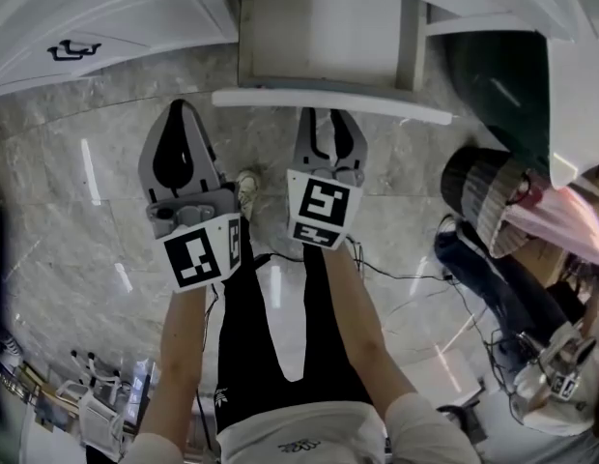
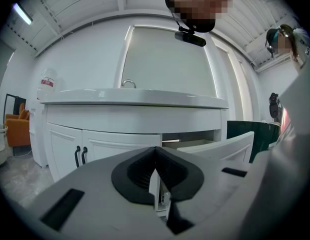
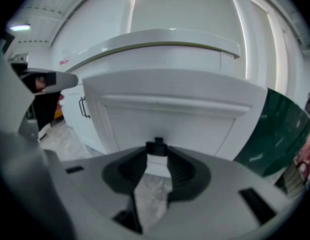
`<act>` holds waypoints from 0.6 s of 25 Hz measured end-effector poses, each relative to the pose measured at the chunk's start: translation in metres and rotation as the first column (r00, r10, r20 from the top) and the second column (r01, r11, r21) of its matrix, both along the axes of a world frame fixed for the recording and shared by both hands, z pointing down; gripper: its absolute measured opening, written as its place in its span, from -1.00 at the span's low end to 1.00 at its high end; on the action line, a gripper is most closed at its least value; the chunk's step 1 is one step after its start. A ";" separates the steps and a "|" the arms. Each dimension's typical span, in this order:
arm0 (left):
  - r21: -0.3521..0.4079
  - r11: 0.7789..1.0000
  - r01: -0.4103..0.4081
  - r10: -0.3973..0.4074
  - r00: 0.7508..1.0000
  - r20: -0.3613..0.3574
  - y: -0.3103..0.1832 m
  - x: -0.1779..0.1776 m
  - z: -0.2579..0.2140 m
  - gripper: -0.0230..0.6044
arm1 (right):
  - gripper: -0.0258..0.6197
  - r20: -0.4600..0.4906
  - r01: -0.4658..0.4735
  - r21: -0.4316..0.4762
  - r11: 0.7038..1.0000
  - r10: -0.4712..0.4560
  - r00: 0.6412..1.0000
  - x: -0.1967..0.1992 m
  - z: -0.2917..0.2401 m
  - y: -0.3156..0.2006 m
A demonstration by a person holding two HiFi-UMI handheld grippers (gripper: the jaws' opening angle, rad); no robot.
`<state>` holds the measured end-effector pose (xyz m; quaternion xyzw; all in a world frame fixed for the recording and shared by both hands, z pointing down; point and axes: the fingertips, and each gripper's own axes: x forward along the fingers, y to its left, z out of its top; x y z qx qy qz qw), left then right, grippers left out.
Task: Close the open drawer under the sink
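The white drawer [image 1: 319,37] stands pulled out from the vanity under the sink, its front panel [image 1: 328,104] facing me. In the right gripper view the panel [image 3: 170,114] fills the middle, with a small black handle [image 3: 157,145] on it. My right gripper [image 1: 327,114] [image 3: 157,151] reaches the panel and its jaws close round that handle. My left gripper [image 1: 181,106] hangs beside it to the left, short of the drawer, jaws together and empty. In the left gripper view [image 2: 156,171] the drawer front [image 2: 220,146] juts out at the right.
Cabinet doors with black handles [image 1: 72,51] [image 2: 80,156] sit left of the drawer. A dark green panel [image 1: 502,85] [image 3: 275,129] stands to the right. A person [image 1: 493,201] crouches at the right, with cables [image 1: 406,278] on the marble floor.
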<state>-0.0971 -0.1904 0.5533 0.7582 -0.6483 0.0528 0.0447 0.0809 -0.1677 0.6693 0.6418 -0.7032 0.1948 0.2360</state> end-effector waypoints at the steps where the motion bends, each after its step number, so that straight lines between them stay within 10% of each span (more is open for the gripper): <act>1: 0.000 1.000 0.004 -0.004 1.000 -0.003 -0.001 -0.001 0.000 -0.86 | -0.48 -0.005 0.005 0.003 1.000 -0.005 1.000 -0.001 -0.001 -0.001; 15: -0.001 0.999 0.049 -0.049 0.999 -0.016 -0.016 -0.016 0.004 -0.86 | -0.48 -0.017 -0.024 0.020 1.000 0.024 1.000 0.003 -0.010 -0.061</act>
